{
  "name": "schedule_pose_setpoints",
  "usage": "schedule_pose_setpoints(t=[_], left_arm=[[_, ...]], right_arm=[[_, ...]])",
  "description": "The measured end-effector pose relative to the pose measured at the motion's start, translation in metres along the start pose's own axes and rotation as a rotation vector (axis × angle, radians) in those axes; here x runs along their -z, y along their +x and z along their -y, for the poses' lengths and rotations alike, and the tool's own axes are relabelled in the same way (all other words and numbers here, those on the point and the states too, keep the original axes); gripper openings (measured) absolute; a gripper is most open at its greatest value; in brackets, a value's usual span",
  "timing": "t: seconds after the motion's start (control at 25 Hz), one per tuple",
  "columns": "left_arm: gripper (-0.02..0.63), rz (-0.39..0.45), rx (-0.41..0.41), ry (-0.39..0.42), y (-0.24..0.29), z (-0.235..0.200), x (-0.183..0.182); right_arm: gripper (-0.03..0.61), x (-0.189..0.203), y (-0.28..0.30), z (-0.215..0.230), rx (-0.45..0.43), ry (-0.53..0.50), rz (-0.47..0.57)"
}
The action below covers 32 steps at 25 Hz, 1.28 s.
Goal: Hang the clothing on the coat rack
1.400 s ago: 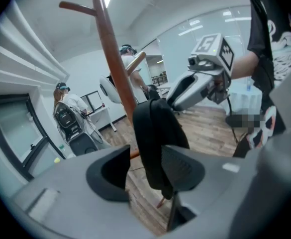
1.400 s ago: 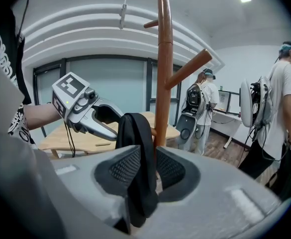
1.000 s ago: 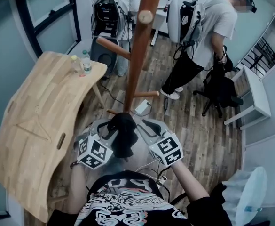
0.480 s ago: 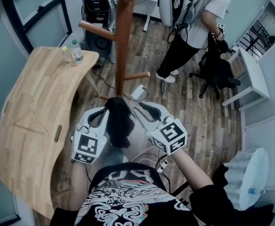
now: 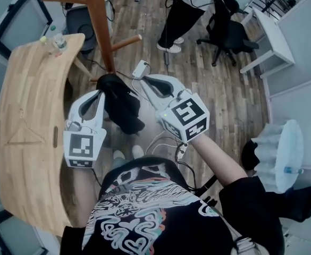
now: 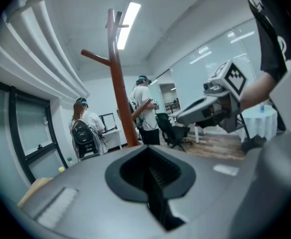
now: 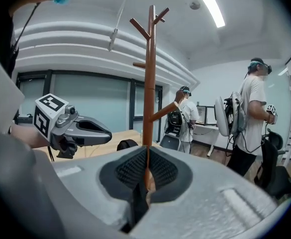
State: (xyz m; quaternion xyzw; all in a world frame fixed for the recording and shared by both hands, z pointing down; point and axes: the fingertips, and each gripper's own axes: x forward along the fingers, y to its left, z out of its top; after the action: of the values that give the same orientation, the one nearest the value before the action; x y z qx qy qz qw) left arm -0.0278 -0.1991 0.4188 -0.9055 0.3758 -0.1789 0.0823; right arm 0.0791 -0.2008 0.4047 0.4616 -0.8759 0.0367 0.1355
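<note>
Up they come. Both grippers have lifted since a second ago and carried the black garment [image 5: 124, 108] with them. It now hangs right by the foot of the coat rack [image 5: 98, 20], where before it dangled closer in to the wearer.

The left gripper [image 5: 99, 93] is clamped tight, with black cloth filling the slit between its jaws. The right gripper [image 5: 146, 80] is pressed together too, with a dark fold caught low in its slit. I'd say each one pinches the garment's top edge. The cloth sags between the two tips and drops away in a limp bundle, clear of the floor [image 5: 219, 94] by the look of it.

Here's what matters: the rack stands straight ahead, beyond both tips. Seen from the right gripper, the pole [image 7: 148, 83] sits dead centre; from the left gripper it's off to the left. The pole is upright and the garment's length hangs straight down beside it. The pegs [image 7: 140, 29] slant up and out, well above the jaws. The left tip looks slightly nearer the pole. By my reckoning the next move is up and forward, over a peg.

The rack is smooth reddish-brown wood with round-ended pegs. The garment is soft, matte and bunched. The grippers are pale plastic shells with black ribbed pads [image 7: 165, 171]. A pale wooden table [image 5: 22, 116] curves along the left.
</note>
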Motion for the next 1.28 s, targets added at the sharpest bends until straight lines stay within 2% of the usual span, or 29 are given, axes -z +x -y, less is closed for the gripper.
schedule_pose_setpoints(t=[0.24, 0.48, 0.72, 1.0, 1.16, 1.28], left_arm=[[-0.011, 0.018, 0.014, -0.004, -0.017, 0.001, 0.0], [-0.011, 0.018, 0.008, 0.013, -0.04, -0.007, 0.0], [-0.011, 0.034, 0.016, 0.002, -0.058, -0.023, 0.012], [-0.011, 0.041, 0.005, 0.016, -0.072, -0.027, 0.016], [-0.011, 0.054, 0.01, 0.011, -0.076, -0.02, 0.009], [-0.011, 0.061, 0.007, -0.009, -0.079, -0.019, 0.006]], right_arm=[[0.011, -0.003, -0.009, -0.015, 0.047, 0.003, -0.023], [0.009, -0.018, -0.007, -0.044, 0.085, 0.001, 0.002], [0.0, -0.011, 0.007, -0.086, 0.06, 0.014, -0.036], [-0.002, -0.011, -0.005, -0.097, 0.087, 0.01, -0.03], [-0.002, -0.015, -0.013, -0.094, 0.092, 0.069, 0.006], [-0.002, -0.017, -0.016, -0.096, 0.088, 0.077, 0.015]])
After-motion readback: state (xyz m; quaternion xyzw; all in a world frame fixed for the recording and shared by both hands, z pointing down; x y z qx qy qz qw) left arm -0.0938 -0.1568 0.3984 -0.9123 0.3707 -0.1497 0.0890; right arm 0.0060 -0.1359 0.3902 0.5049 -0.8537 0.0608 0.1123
